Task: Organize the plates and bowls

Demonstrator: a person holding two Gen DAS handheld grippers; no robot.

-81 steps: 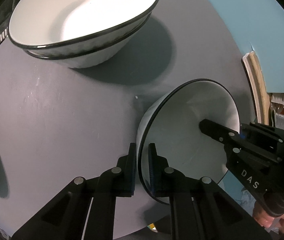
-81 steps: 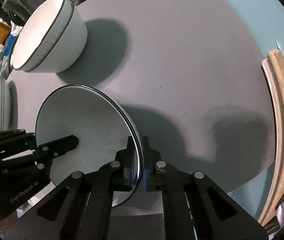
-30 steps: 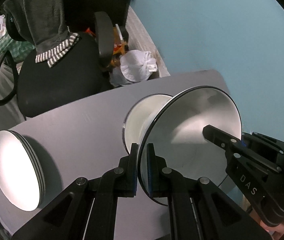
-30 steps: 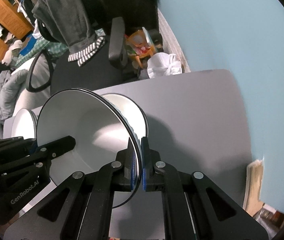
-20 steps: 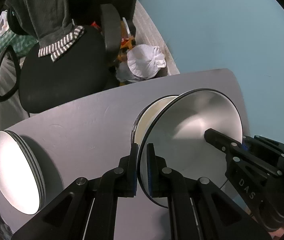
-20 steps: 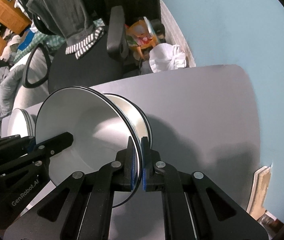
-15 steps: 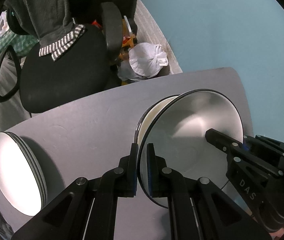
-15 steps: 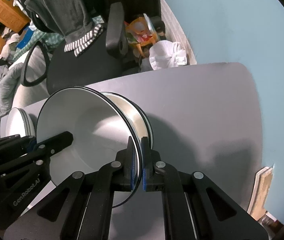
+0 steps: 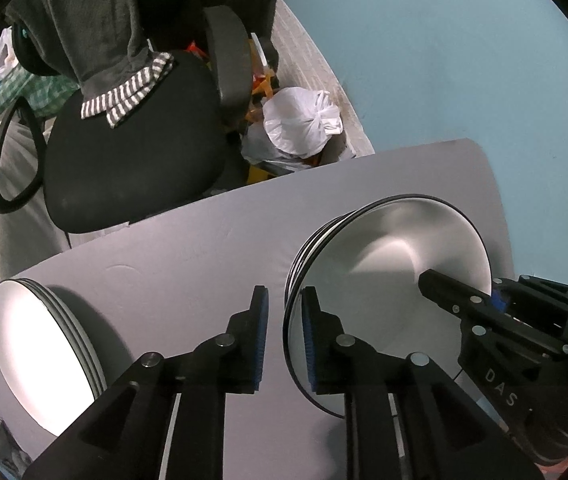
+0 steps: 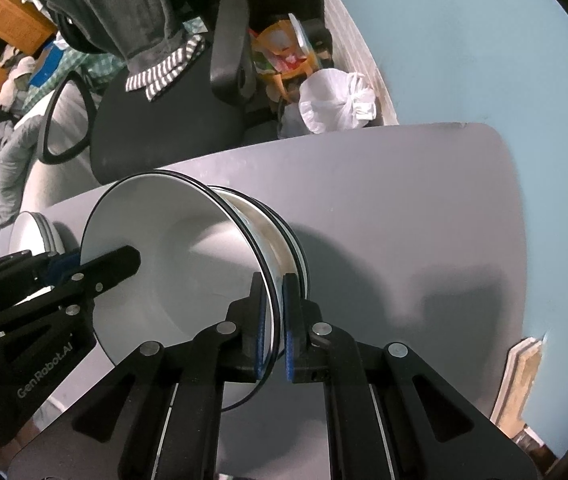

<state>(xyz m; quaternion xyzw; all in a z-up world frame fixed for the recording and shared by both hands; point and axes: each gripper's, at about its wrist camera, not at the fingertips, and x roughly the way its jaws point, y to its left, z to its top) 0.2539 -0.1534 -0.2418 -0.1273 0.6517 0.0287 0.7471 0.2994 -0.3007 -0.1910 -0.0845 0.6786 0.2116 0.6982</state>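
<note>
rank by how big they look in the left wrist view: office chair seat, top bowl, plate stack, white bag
1. Office chair seat
2. Top bowl and plate stack: about alike, and both are near the camera, so I won't rank them.
3. White bag, though it lies farther away.

- Left wrist view: close above the grey tabletop (image 9: 187, 264), looking steeply down along its own jaws at bottom centre. Right gripper (image 9: 496, 304) enters from the frame's right.
- Right wrist view: same steep, close look. Left gripper (image 10: 55, 268) enters from the frame's left.
- Shared: white bowl stack (image 9: 388, 276) (image 10: 171, 264), plate stack (image 9: 39, 356) at left edge, black chair (image 9: 131, 148) and blue wall (image 9: 444, 60) across the top.
</note>
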